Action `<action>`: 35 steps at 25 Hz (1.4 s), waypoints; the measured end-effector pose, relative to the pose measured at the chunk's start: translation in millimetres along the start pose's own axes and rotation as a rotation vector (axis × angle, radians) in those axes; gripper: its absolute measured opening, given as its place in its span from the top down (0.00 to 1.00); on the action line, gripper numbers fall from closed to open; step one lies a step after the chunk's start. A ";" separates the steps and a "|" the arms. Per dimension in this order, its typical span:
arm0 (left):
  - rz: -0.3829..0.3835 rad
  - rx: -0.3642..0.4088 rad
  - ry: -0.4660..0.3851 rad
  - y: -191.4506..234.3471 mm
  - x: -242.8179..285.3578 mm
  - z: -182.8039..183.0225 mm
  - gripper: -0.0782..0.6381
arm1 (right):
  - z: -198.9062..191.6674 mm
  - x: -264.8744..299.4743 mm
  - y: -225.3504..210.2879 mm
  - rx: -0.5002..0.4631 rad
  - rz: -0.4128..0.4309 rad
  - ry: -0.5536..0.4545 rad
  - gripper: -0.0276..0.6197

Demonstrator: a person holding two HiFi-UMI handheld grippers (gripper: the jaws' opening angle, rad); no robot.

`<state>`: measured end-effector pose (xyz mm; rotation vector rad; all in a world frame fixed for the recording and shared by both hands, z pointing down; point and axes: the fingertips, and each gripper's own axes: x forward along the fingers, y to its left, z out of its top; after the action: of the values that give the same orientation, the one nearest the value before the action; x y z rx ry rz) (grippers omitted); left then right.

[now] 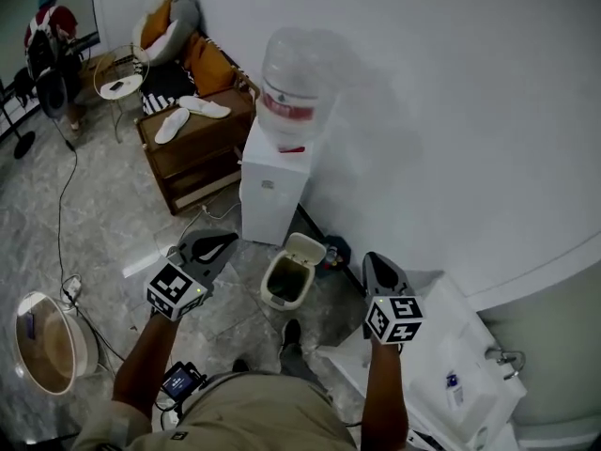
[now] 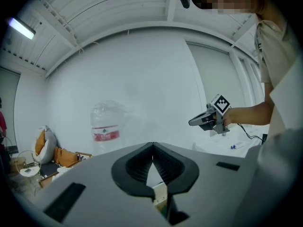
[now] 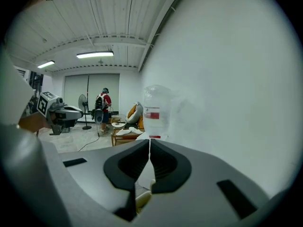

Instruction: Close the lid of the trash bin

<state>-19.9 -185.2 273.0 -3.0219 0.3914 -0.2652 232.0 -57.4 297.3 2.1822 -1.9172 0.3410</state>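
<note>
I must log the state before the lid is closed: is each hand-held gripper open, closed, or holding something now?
left hand-held gripper: closed, holding nothing.
right hand-held gripper: closed, holding nothing.

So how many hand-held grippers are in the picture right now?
2. The left hand-held gripper hangs left of the open trash bin, the right hand-held gripper right of it; none seems hidden.

— The room?
— White wall (image 1: 451,111), grey marble floor (image 1: 103,224), strip lights (image 3: 94,55) overhead.
— Furniture?
— Wooden table (image 1: 202,153), water dispenser (image 1: 270,191), orange cushions (image 1: 208,64), a standing fan (image 3: 83,102) far back.
</note>
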 end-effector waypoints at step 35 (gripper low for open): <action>0.180 -0.222 0.266 54.1 124.3 -138.9 0.87 | -160.5 271.9 -99.1 0.110 0.287 0.376 0.91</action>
<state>60.0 -277.9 423.7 -3.1415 0.7566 -0.6527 359.0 -250.8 534.0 1.7383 -2.0228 0.8570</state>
